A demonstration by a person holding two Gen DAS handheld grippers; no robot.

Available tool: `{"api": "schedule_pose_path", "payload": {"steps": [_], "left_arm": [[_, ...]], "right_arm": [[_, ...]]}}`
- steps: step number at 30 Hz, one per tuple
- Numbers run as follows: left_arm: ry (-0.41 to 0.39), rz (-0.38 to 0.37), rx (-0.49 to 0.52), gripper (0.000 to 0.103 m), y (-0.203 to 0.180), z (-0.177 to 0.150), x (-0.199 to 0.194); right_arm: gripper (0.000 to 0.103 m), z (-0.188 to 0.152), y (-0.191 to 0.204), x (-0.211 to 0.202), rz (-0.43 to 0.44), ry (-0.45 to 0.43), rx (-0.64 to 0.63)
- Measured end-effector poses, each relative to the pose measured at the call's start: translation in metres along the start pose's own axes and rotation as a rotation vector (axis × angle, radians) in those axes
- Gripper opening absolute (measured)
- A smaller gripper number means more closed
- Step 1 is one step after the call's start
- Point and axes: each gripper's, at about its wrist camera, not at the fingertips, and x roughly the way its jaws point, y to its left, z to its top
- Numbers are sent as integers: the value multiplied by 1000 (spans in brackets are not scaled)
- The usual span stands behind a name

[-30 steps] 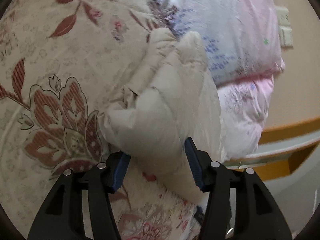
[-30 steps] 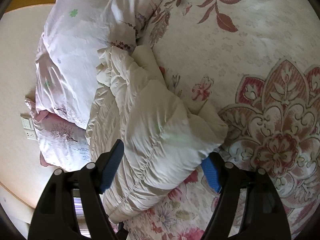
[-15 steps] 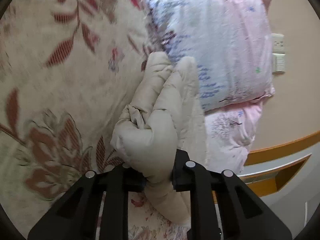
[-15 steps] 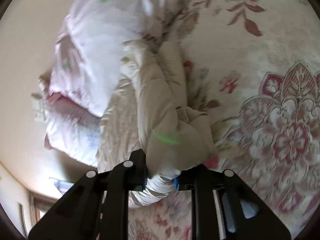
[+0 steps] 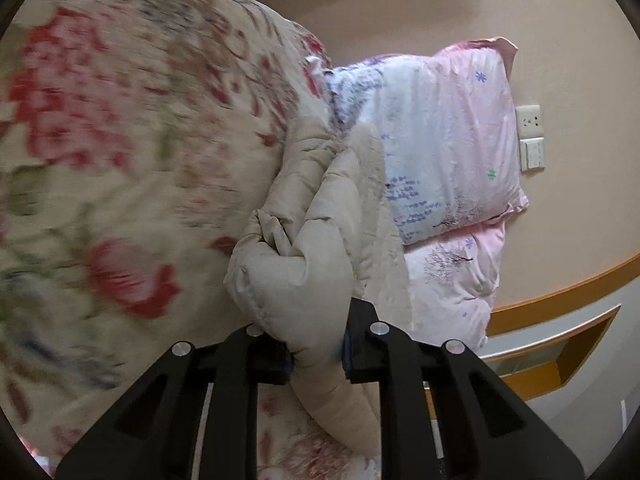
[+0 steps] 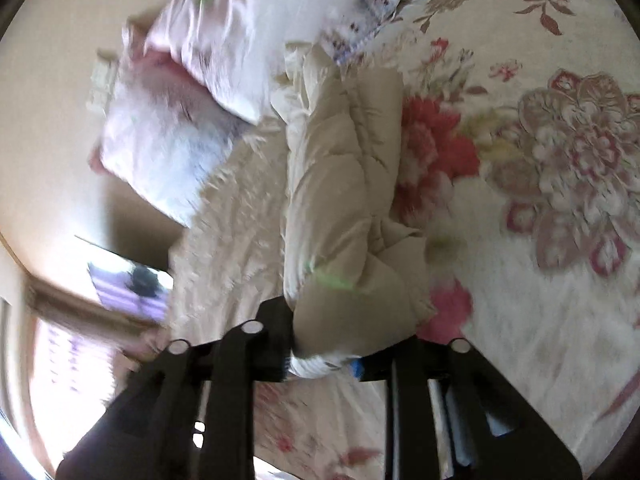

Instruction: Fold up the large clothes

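Observation:
A cream puffy quilted garment (image 5: 304, 248) lies bunched on a floral bedspread (image 5: 120, 160). My left gripper (image 5: 316, 360) is shut on one end of the garment and holds it raised. In the right wrist view the same garment (image 6: 340, 208) stretches away from my right gripper (image 6: 322, 362), which is shut on its other bunched end. The pinched fabric hides the pads of both grippers. Both views are blurred by motion.
Two pink and white pillows (image 5: 440, 152) are stacked at the head of the bed, touching the garment; they also show in the right wrist view (image 6: 208, 60). A beige wall with sockets (image 5: 530, 142) and a wooden headboard ledge (image 5: 560, 340) lie beyond. The floral bedspread (image 6: 540, 160) spreads to the right.
Both grippers closed from wide open onto the ends of the garment. They have since lifted and pulled back, and the garment rises off the bedspread with them.

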Motion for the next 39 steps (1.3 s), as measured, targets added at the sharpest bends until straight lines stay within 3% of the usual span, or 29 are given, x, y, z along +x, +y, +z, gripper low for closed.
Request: {"api": "schedule_pose_path", "payload": {"steps": [2, 3, 4, 5, 6, 8, 10, 13, 17, 20, 25, 31, 39], "left_arm": [[5, -4, 1, 23, 4, 0, -1], [3, 0, 1, 26, 6, 0, -1], [3, 10, 10, 34, 7, 0, 0], [0, 19, 18, 47, 7, 0, 1], [-10, 19, 30, 52, 6, -1, 1], [-28, 6, 49, 56, 5, -2, 0], [-46, -4, 63, 59, 3, -4, -1], [-64, -8, 61, 59, 3, -6, 1], [-101, 5, 84, 59, 1, -11, 1], [-125, 43, 133, 59, -5, -17, 2], [-137, 104, 209, 61, -12, -25, 8], [-136, 115, 196, 61, -12, -21, 14], [-149, 110, 150, 61, -10, -16, 17]], "right_arm": [[46, -7, 4, -6, -88, -16, -39], [59, -7, 7, -13, -154, -54, -60], [68, -6, 10, -19, -210, -94, -79], [69, -5, 18, -29, -316, -176, -119], [69, -4, 27, -37, -408, -252, -160], [69, -5, 52, -43, -470, -341, -257], [60, -7, 84, -35, -431, -355, -379], [52, -12, 124, -5, -354, -301, -509], [51, -27, 171, 53, -303, -214, -657], [51, -38, 193, 87, -329, -189, -740], [52, -49, 201, 117, -377, -157, -786], [55, -57, 190, 148, -479, -110, -828], [56, -62, 185, 161, -507, -89, -832]]}}
